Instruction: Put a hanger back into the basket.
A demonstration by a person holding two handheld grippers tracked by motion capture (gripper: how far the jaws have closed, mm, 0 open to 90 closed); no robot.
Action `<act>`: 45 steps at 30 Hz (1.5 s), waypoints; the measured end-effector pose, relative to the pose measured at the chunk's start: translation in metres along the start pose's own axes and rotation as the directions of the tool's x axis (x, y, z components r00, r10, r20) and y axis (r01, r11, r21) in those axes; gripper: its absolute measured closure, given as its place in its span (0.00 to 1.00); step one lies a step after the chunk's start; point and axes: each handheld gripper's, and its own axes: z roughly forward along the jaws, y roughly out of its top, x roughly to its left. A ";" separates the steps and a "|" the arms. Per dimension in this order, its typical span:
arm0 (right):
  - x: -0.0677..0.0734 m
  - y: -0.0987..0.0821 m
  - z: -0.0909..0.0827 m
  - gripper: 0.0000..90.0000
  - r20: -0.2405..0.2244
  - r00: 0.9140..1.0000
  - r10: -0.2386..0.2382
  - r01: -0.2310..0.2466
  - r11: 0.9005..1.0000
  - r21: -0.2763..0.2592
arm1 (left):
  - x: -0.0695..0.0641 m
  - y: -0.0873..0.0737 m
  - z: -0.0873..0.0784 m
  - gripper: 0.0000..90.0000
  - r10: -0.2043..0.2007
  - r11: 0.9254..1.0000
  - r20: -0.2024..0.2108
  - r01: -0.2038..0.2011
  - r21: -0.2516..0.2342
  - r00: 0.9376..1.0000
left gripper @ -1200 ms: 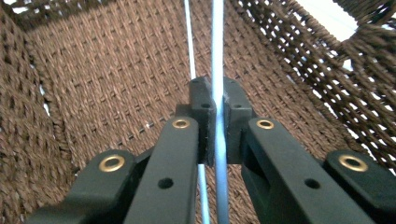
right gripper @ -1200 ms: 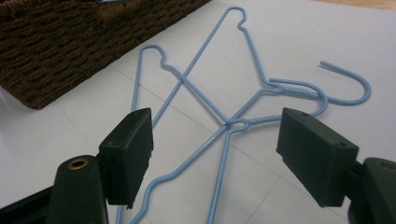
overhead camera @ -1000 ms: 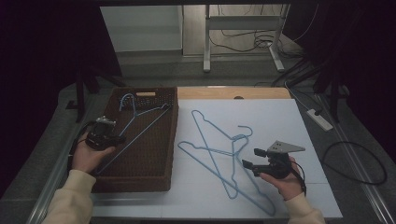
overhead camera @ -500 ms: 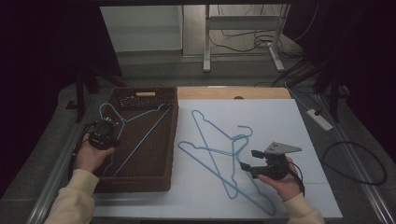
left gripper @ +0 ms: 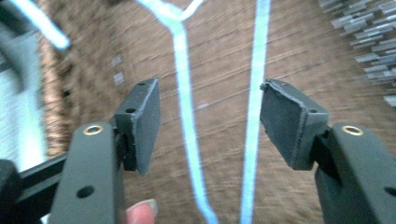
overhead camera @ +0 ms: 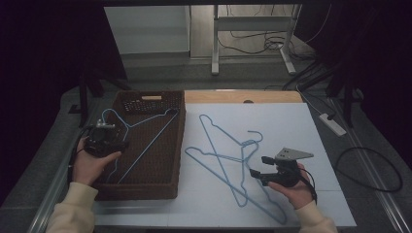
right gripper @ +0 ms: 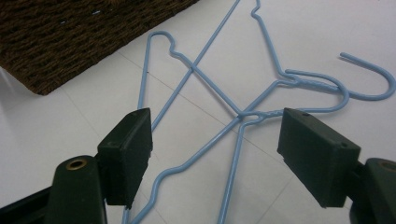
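Left tool (overhead camera: 112,141) has just sprung apart, releasing the blue hanger (overhead camera: 141,138) into the basket (overhead camera: 179,145); right tool (overhead camera: 258,167) gapes, unmoved.

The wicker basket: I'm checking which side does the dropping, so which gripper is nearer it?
Left. The left gripper hovers open above the wicker basket; the right gripper is over the white table, clear of it.

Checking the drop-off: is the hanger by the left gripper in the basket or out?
In: the hanger lies inside the basket, with the left gripper open above it.
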 end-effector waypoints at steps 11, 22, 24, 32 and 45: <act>-0.004 0.000 -0.003 0.30 0.024 1.000 0.003 -0.003 1.000 -0.005 | -0.041 -0.013 -0.028 0.37 0.082 0.980 0.149 -0.053 -0.190 0.985; -0.007 -0.001 -0.005 0.30 0.047 0.999 0.000 0.000 1.000 -0.002 | -0.082 -0.026 -0.036 0.36 0.159 0.954 0.232 -0.089 -0.286 0.959; -0.008 -0.001 -0.006 0.30 0.052 0.999 -0.001 0.001 1.000 -0.001 | -0.086 -0.029 -0.036 0.35 0.162 0.951 0.241 -0.086 -0.297 0.957; -0.008 0.000 -0.007 0.30 0.060 0.998 -0.001 0.001 1.000 -0.007 | -0.092 -0.035 -0.031 0.35 0.169 0.952 0.238 -0.096 -0.290 0.957; -0.007 0.002 -0.008 0.30 0.094 0.995 -0.020 0.019 1.000 0.007 | -0.094 -0.036 -0.032 0.35 0.182 0.948 0.254 -0.101 -0.302 0.950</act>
